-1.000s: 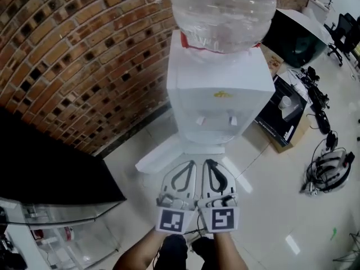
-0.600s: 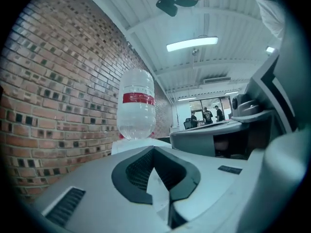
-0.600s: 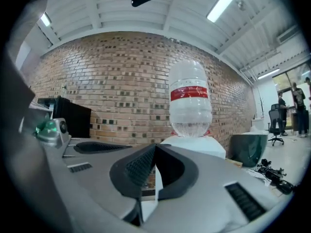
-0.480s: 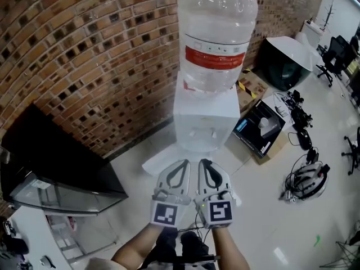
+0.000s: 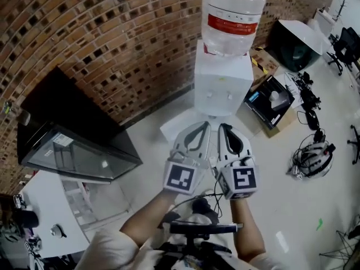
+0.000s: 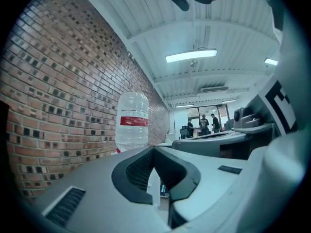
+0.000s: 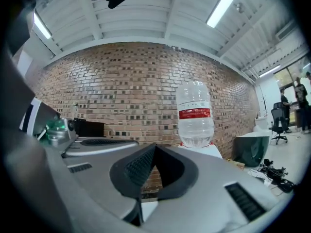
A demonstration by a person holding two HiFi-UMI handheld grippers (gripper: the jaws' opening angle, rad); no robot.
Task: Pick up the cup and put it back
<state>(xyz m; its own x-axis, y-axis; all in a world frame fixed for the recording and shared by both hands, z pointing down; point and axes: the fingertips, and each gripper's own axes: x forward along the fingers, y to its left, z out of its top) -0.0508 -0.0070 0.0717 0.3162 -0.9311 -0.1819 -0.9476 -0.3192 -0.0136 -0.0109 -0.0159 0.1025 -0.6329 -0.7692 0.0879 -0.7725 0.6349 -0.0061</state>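
1. The left gripper [image 5: 205, 128] had its jaws closed tip to tip, with nothing between them.
2. The right gripper [image 5: 223, 129] had its jaws closed and empty too. It was held just beside the left gripper, and both pointed toward the water dispenser [image 5: 222, 89].
3. The cup could not be made out in any view.
4. The floor [image 5: 270, 156] was pale glossy tile. A white flat panel [image 5: 179, 131] lay at the dispenser's foot.
5. The water dispenser was white and stood against the brick wall [image 5: 101, 32]. It carried an inverted clear bottle [image 5: 233, 13] with a red label.
6. A dark glass-fronted cabinet [image 5: 73, 151] stood to the left along the wall. An open cardboard box [image 5: 270, 101] sat to the right of the dispenser. A headset with cables [image 5: 312, 153] lay farther right.
7. Both forearms were bare: the left forearm [image 5: 151, 217] and the right forearm [image 5: 247, 235] reached forward together, with the marker cubes [image 5: 183, 177] facing upward.
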